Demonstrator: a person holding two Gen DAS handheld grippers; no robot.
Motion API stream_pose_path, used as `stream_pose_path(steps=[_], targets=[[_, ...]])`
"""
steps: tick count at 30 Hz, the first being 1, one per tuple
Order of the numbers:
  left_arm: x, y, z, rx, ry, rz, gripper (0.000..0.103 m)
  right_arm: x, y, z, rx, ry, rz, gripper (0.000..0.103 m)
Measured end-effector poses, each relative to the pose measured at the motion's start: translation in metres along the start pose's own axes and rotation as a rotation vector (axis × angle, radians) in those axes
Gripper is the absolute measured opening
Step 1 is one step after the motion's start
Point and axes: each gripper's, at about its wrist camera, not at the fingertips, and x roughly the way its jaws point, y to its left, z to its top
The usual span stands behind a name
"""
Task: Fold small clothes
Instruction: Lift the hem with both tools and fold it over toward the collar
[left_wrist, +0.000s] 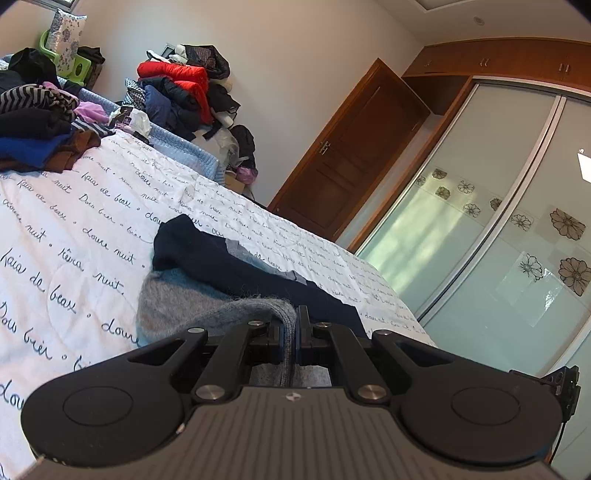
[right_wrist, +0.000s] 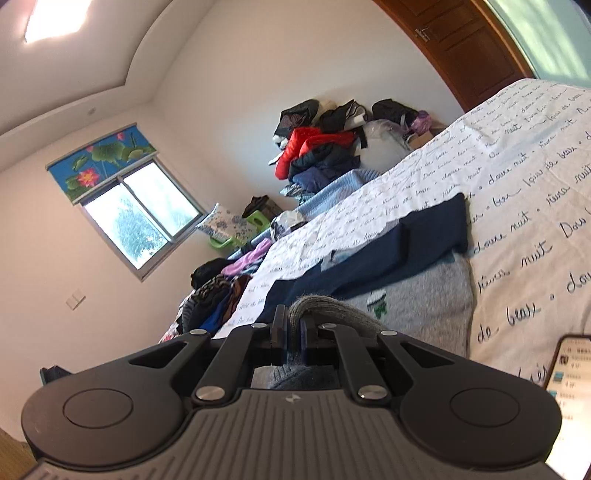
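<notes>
A small grey and navy knit sweater (left_wrist: 177, 306) lies on the white bedspread (left_wrist: 74, 229) with black script. My left gripper (left_wrist: 295, 332) is shut on a grey ribbed edge of the sweater, lifted a little off the bed. In the right wrist view the sweater (right_wrist: 417, 295) shows its grey body and a navy sleeve folded across it. My right gripper (right_wrist: 293, 332) is shut on another grey ribbed edge of it. Both pinched edges bulge up between the jaws.
A pile of clothes (left_wrist: 40, 125) lies at the far end of the bed. More clothes with a red jacket (left_wrist: 177, 77) are heaped by the wall. A phone (right_wrist: 569, 398) lies on the bed at my right. A wooden door (left_wrist: 351, 147) and sliding wardrobe (left_wrist: 498, 221) stand beyond.
</notes>
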Motion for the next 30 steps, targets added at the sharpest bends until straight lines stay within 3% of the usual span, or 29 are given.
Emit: stream_pose_path(steps=[7, 18, 30], targets=[[0.022, 0.0, 0.026, 0.015, -0.006, 0.013, 0.006, 0.019, -0.013, 0.023, 0.046, -0.074, -0.039, 0.007], [0.067, -0.003, 0.06, 0.083, -0.025, 0.057, 0.006, 0.047, -0.019, 0.054, 0.007, -0.104, -0.123, 0.007], [0.121, 0.02, 0.089, 0.082, -0.016, 0.13, 0.006, 0.099, -0.044, 0.077, 0.086, -0.15, -0.177, 0.007]])
